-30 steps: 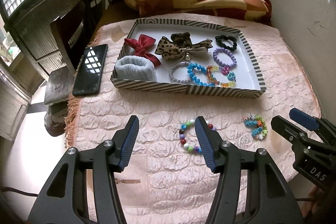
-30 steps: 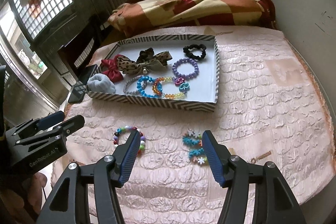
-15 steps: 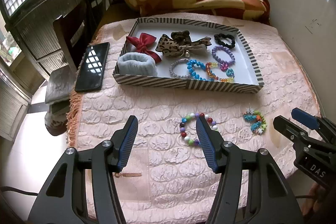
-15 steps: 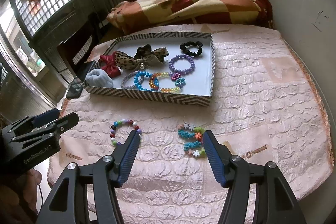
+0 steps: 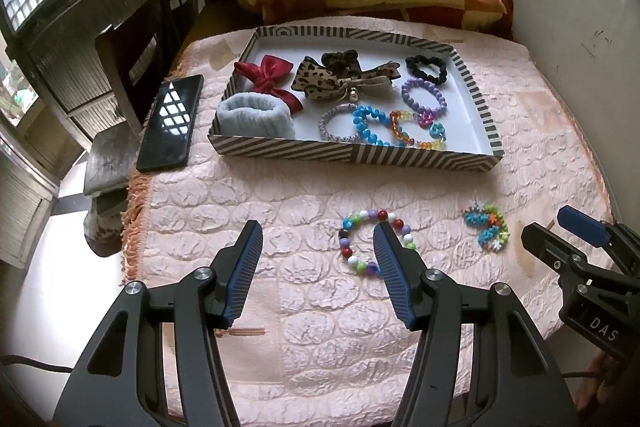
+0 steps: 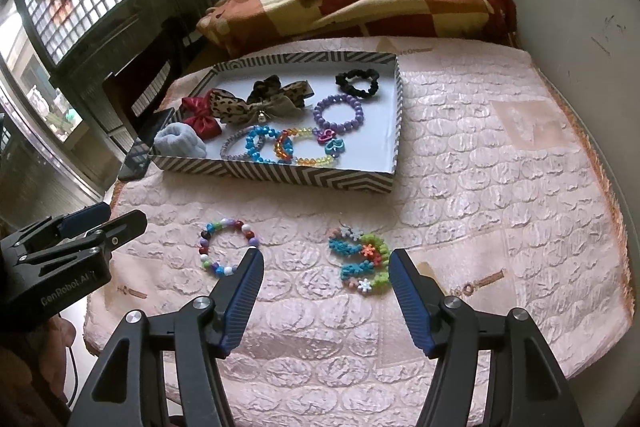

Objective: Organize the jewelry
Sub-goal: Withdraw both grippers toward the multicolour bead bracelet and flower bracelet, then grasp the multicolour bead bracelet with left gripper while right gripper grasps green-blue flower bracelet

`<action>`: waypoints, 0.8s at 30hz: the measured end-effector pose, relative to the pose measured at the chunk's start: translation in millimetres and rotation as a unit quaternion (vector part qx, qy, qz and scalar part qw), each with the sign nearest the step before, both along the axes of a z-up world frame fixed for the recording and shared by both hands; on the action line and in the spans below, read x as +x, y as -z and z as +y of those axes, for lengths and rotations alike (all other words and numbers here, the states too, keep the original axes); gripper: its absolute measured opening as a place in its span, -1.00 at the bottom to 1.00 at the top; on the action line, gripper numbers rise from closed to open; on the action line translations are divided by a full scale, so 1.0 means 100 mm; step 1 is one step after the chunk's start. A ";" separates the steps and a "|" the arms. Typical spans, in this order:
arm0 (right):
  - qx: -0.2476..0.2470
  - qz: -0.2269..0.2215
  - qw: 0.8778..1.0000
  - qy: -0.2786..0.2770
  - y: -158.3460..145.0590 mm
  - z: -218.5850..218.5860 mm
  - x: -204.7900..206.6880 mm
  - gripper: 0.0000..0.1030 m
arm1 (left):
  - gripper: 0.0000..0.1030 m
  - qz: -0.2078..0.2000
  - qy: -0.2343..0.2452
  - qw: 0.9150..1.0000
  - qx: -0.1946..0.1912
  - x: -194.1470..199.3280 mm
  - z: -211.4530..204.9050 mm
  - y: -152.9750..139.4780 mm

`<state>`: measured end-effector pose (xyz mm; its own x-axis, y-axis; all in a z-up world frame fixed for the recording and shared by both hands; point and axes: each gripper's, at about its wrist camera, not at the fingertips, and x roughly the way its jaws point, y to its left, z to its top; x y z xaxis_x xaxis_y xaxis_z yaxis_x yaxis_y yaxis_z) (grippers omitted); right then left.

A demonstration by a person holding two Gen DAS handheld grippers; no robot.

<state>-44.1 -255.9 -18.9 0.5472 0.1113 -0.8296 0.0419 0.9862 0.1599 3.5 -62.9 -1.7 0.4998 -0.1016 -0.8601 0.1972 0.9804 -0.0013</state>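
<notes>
Mostly done: tray [image 5: 486, 115] holds bows, scrunchies, bracelets. Two left on quilt [image 5: 280, 211]: bead bracelet [image 5: 376, 241] by left gripper [image 5: 318, 251], flower bracelet [image 6: 360, 263] between right gripper [image 6: 326, 273] fingers. Both grippers wide, empty.

A striped box [image 5: 356, 157] sits on a pink quilted bed, holding a red bow [image 5: 267, 78], a leopard-print bow [image 5: 340, 79], a pale blue fuzzy band [image 5: 254, 115], a black scrunchie [image 5: 426, 68] and several bead bracelets in purple [image 5: 424, 98], blue [image 5: 366, 125], silver and rainbow. Two pieces lie flat on the bed just in front of the box, near each other but apart: a multicoloured bead bracelet [image 5: 374, 241] and a bracelet of small plastic flowers [image 6: 362, 263].
</notes>
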 end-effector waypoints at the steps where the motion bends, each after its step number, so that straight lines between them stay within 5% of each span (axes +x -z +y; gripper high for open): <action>1: 0.000 0.001 1.000 -0.001 0.00 0.00 0.01 0.22 | 0.12 0.001 0.000 1.000 0.000 0.01 0.00 0.01; 12: 0.001 0.011 1.000 -0.002 0.08 -0.05 0.02 0.22 | 0.12 0.014 0.000 1.000 0.001 0.07 -0.03 0.08; 24: -0.006 0.069 0.997 0.035 0.52 -0.45 -0.09 0.22 | 0.12 0.084 -0.039 0.995 -0.046 0.27 0.33 0.41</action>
